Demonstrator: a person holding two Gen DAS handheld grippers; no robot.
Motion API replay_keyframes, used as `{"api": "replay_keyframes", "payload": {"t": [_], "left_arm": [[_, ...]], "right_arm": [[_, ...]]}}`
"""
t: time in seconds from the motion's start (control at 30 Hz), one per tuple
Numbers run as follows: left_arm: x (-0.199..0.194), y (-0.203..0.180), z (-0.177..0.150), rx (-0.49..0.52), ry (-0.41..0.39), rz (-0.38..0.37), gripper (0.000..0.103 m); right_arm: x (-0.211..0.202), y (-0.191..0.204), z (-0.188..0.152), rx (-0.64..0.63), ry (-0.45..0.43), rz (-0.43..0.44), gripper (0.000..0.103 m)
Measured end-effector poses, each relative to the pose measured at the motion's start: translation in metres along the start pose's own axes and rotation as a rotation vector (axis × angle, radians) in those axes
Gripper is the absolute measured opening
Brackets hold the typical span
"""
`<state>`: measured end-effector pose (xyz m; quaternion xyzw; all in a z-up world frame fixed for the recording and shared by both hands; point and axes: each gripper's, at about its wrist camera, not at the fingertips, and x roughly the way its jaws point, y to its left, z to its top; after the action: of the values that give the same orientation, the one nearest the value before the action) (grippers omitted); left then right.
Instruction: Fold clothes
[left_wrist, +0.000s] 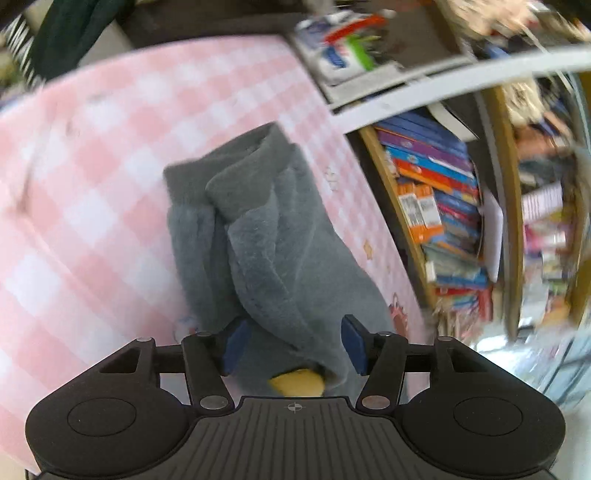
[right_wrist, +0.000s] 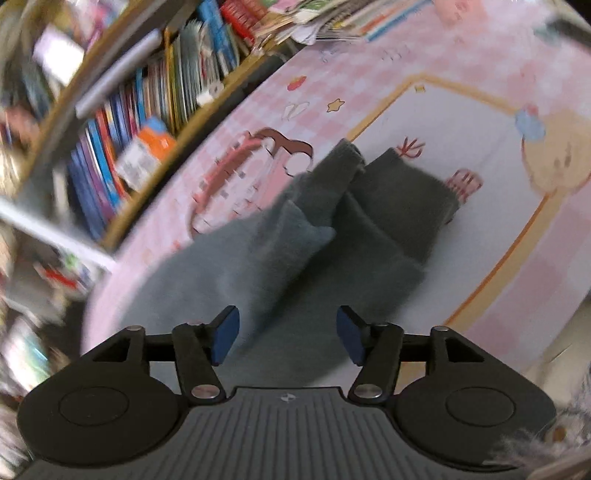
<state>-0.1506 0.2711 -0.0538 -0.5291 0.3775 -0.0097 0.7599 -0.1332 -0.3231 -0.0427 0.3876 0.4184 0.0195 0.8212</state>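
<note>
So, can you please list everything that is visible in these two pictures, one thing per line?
Fleece garment: one, grey, lying partly folded on the mat, both sleeves laid over the body; a small yellow patch near the left gripper.
Mat: one, pink-and-white check with cartoon prints, under the garment.
Bookshelf: one, wooden, packed with colourful books, beside the mat.
Left gripper: one, black with blue pads, open, over the garment.
Right gripper: one, black with blue pads, open, over the garment.
</note>
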Motion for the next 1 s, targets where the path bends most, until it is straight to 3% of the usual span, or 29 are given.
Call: {"api": "replay_keyframes", "payload": {"t": [0.1,0.2,0.3,0.33,0.37,0.47,0.53,0.6,0.67,0.83,0.93,1.0], "left_arm": [[0.012,-0.005,-0.002,0.011,0.008,0.043,0.056],[0.018,-0.004,-0.002,0.005,-0.006,0.055,0.056],[0.019,0.001,0.005,-0.027,-0.039,0.07,0.055],[0.02,0.003,0.007,-0.038,-0.05,0.076,0.055],[0.02,0.004,0.01,-0.048,-0.061,0.081,0.054],[0.02,0.005,0.016,-0.066,-0.086,0.087,0.052],[0.018,0.004,0.02,-0.063,-0.094,0.089,0.052],[0.015,0.002,0.022,-0.049,-0.103,0.088,0.052],[0.014,0.002,0.022,-0.05,-0.114,0.087,0.052],[0.017,0.01,0.021,-0.097,-0.1,0.097,0.052],[0.018,0.01,0.021,-0.105,-0.107,0.096,0.05],[0.02,0.01,0.021,-0.109,-0.108,0.092,0.042]], "right_arm": [[0.001,-0.007,0.009,0.169,-0.021,0.064,0.064],[0.005,-0.015,0.02,0.328,-0.066,0.074,0.065],[0.015,-0.026,0.027,0.474,-0.082,0.006,0.06],[0.018,-0.026,0.029,0.491,-0.075,-0.011,0.048],[0.021,-0.027,0.031,0.503,-0.068,-0.025,0.028],[0.013,-0.003,0.046,0.356,-0.068,-0.018,0.011],[-0.015,0.028,0.052,0.152,-0.16,0.054,0.01],[-0.046,0.041,0.049,0.044,-0.257,0.121,0.009],[-0.054,0.037,0.046,0.045,-0.263,0.08,0.01],[-0.002,-0.021,0.03,0.157,-0.086,-0.197,0.01],[0.012,-0.036,0.021,0.167,-0.089,-0.216,0.01],[0.012,-0.036,0.019,0.152,-0.1,-0.214,0.01]]}}
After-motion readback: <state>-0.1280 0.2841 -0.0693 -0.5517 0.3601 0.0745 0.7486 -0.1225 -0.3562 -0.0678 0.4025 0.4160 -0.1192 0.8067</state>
